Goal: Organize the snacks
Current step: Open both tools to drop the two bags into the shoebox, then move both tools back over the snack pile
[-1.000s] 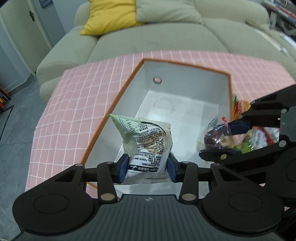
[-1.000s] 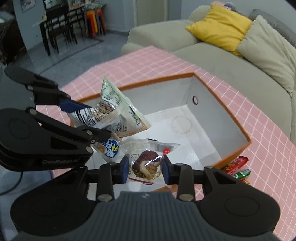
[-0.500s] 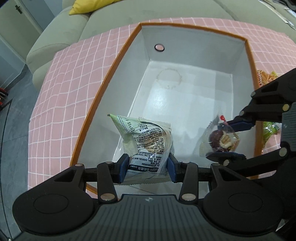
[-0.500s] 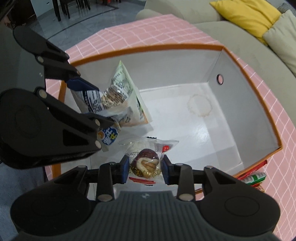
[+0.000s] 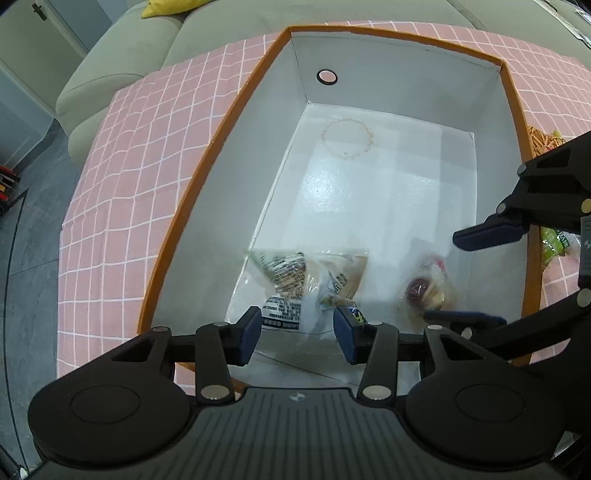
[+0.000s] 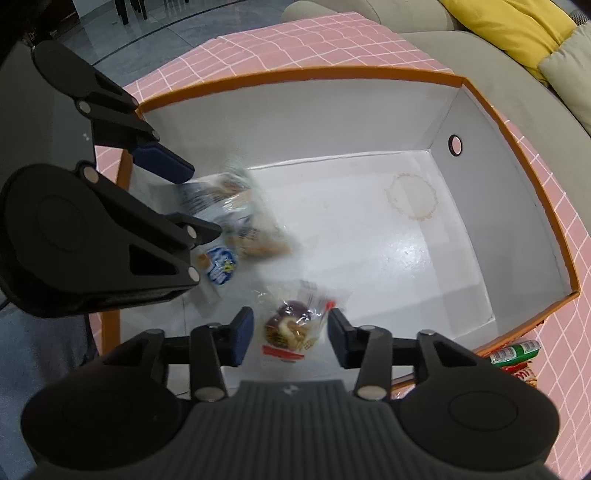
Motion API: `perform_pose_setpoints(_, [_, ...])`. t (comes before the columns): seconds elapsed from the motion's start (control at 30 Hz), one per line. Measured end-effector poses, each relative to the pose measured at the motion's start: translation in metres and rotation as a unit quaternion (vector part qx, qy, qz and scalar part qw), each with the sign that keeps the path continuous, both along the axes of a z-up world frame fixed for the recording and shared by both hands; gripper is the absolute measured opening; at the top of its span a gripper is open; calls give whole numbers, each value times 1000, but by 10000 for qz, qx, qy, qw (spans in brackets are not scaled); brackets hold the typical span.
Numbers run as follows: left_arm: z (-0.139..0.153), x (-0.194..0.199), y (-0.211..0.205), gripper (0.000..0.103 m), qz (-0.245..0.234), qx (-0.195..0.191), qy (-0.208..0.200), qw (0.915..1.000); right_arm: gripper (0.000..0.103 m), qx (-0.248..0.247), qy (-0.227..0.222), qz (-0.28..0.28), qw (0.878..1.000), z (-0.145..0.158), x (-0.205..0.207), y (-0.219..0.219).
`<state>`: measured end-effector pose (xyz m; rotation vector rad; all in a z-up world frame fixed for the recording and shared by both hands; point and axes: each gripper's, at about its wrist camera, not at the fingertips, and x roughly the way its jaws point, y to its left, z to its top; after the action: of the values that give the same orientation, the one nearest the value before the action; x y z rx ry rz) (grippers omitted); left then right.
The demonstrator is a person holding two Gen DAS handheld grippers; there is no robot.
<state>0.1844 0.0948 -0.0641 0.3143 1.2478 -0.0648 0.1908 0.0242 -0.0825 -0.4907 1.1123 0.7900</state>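
1. Left gripper (image 5: 297, 338): fingers spread apart, gripping nothing. Blue pads (image 5: 249, 334) sit either side of a printed snack packet (image 5: 295, 284), not touching it. Packet is motion-blurred, so whether it rests on the floor of the box is unclear.
2. Right gripper (image 6: 291, 339): fingers apart too, nothing clamped. A clear packet with a dark round snack (image 6: 295, 326) sits between the pads with a gap on each side, inside the box near its front wall.
3. In the right wrist view the printed packet (image 6: 240, 214) is blurred, just beyond the left gripper's fingers (image 6: 162, 162), left side of the box. A small blue-and-white label (image 6: 221, 270) shows beside it.
4. In the left wrist view the dark-snack packet (image 5: 424, 288) is also blurred, to the right of the printed one, apart from it.
5. Box (image 5: 221, 155): orange rim, white inside, brown ring stain (image 5: 347, 138) on the floor toward the far end, round hole (image 5: 327, 76) in the far wall.
6. Outside the box on its right: more snack packets (image 6: 517, 356) on a pink checked tablecloth (image 5: 122, 177).
7. Farthest: beige sofa (image 5: 122, 55), yellow cushion (image 6: 517, 26).
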Motion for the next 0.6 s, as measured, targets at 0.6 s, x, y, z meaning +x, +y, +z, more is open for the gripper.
perform_pose_setpoints(0.6, [65,-32,-9,57,306,-373,-1102,9927,76,836,-752,-744,9909,67,-26,-50])
